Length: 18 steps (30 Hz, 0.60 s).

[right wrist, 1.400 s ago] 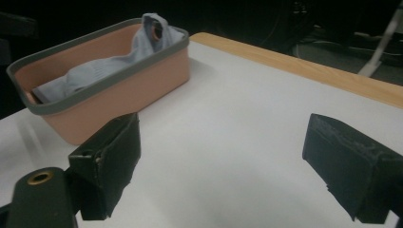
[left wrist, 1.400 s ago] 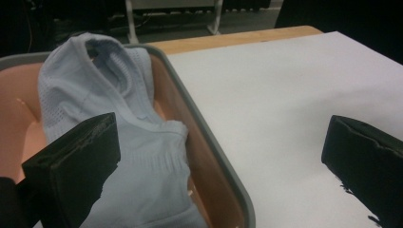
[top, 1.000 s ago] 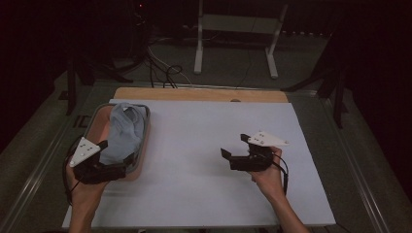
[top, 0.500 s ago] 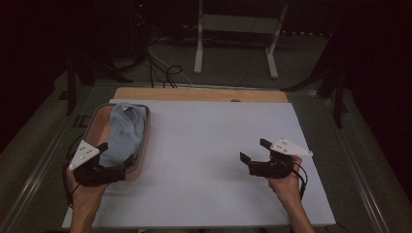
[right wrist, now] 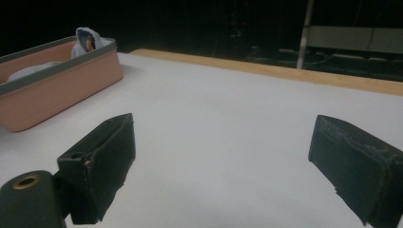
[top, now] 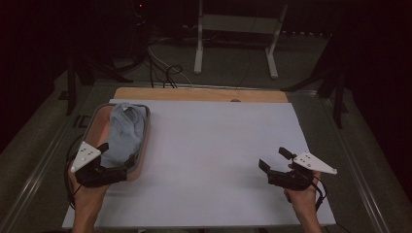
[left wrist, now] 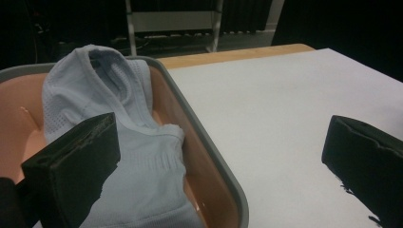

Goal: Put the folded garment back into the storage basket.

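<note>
Lying lengthwise in the peach bin (top: 97, 118) at the tabletop's (top: 218, 145) left edge, the pale-blue mesh garment (top: 125, 133) sits just ahead of the released left hand-held gripper (top: 114, 160), while the right hand-held gripper (top: 274, 158), jaws spread, waits well apart.

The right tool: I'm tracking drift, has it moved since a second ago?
Yes. The right tool has moved rightward and nearer the person, toward the white mat's right near corner.

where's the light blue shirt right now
The light blue shirt lies inside the pink bin at the table's left side in the high view, just ahead of the open left gripper.
</note>
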Motion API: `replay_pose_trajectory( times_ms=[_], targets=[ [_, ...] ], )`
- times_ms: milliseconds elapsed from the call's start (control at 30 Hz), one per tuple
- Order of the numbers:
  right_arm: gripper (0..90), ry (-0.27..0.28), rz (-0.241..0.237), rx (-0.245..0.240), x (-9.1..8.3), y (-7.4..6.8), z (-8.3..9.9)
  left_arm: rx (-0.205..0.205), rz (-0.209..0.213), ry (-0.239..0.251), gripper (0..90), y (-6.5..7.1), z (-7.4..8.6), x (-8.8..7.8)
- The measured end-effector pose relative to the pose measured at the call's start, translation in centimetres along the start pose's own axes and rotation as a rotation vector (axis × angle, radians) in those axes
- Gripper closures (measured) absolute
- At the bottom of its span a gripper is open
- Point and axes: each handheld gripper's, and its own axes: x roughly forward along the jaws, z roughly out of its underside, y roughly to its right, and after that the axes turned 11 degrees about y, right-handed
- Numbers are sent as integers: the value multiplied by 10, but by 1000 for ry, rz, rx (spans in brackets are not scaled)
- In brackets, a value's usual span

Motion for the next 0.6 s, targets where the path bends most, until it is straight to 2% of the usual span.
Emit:
replay_pose_trajectory(
  times_ms=[167, 400, 600],
  targets=[
    [85, 6, 20, 6, -4, 4, 5, 4, 4, 6, 2, 0, -1, 0],
    [85, -5, 3, 2, -2, 4, 9, 2, -1, 9, 2, -1, -1, -1],
    [85, -1, 8, -1, -2, 5, 10, 2, -3, 7, 1, -3, 0, -1]
  ],
)
